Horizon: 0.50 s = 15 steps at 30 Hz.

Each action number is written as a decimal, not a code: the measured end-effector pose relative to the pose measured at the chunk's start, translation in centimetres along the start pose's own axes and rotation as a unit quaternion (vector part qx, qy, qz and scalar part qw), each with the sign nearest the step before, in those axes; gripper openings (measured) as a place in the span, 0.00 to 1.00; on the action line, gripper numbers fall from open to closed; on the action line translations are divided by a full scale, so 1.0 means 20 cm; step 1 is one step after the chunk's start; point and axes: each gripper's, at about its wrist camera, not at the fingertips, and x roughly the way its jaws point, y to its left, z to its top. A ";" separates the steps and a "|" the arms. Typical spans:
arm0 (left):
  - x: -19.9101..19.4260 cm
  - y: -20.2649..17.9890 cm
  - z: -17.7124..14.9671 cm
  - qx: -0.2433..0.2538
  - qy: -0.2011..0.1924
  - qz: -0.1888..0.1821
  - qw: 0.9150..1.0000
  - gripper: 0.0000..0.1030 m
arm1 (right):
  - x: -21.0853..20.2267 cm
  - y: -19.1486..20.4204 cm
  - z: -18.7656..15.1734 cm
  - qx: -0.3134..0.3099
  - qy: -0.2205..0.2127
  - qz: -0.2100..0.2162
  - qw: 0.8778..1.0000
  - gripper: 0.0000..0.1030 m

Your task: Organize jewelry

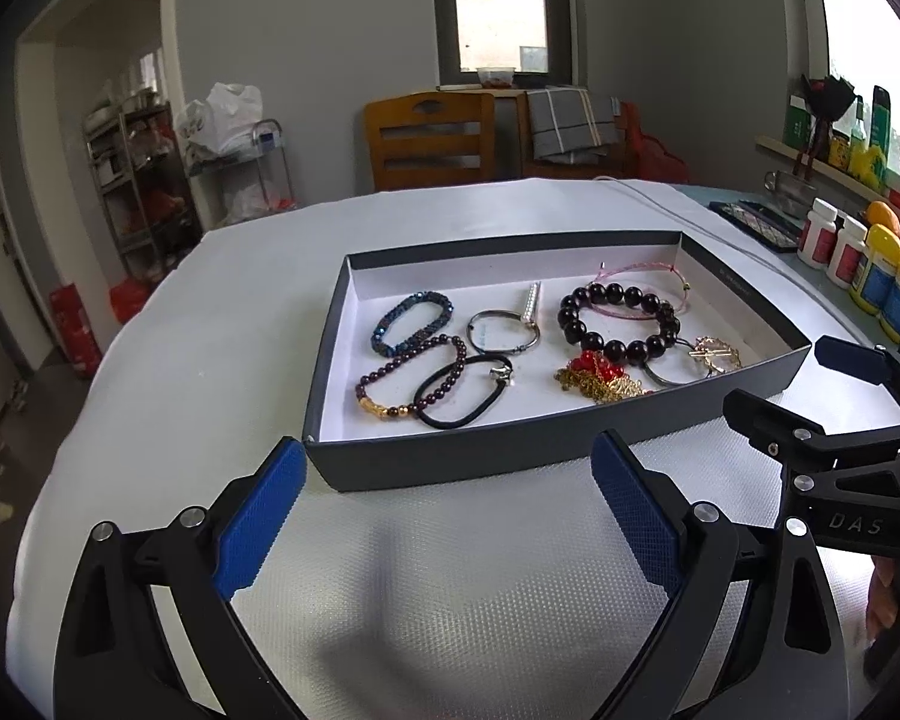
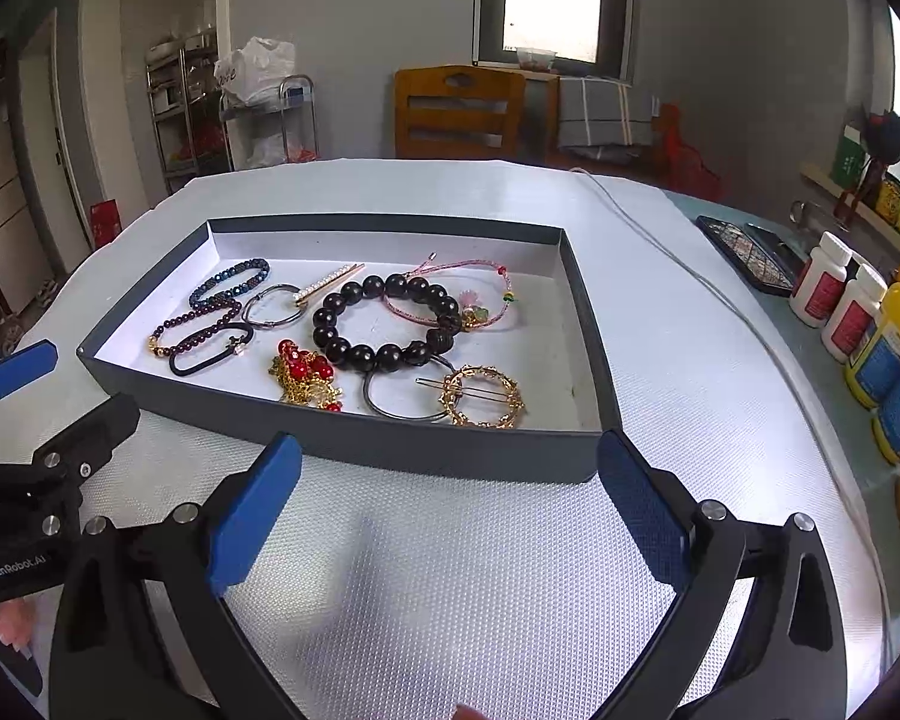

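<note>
A shallow dark grey box (image 1: pixel 450 462) (image 2: pixel 450 450) with a white floor sits on the table and holds several pieces of jewelry. Among them are a black bead bracelet (image 1: pixel 621 319) (image 2: pixel 384 321), a blue bead bracelet (image 1: pixel 414 321), a dark red bead bracelet (image 1: pixel 411 377), a black hair tie (image 1: pixel 465 399), a red and gold chain piece (image 2: pixel 306 378) and a gold ring clip (image 2: pixel 483 396). My left gripper (image 1: pixel 450 483) is open and empty just in front of the box. My right gripper (image 2: pixel 450 480) is open and empty at the box's near right corner.
The table has a white textured cover (image 2: pixel 450 570). Pill bottles and yellow bottles (image 2: pixel 870 324) stand along the right side, with a dark case (image 2: pixel 744 252) and a thin cable (image 2: pixel 690 276) near them. Wooden chairs (image 1: pixel 429 141) stand behind the table.
</note>
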 end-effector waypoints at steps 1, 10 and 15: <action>0.00 0.00 0.00 -0.001 -0.002 -0.002 1.000 0.95 | 0.00 0.00 0.00 0.003 -0.003 0.004 1.000 0.94; -0.01 0.01 0.00 -0.007 -0.007 -0.005 1.000 0.95 | -0.03 0.01 0.00 0.004 -0.019 0.005 1.000 0.94; -0.01 0.01 0.00 -0.006 -0.007 -0.005 1.000 0.95 | -0.04 0.00 0.00 0.005 -0.024 0.004 1.000 0.95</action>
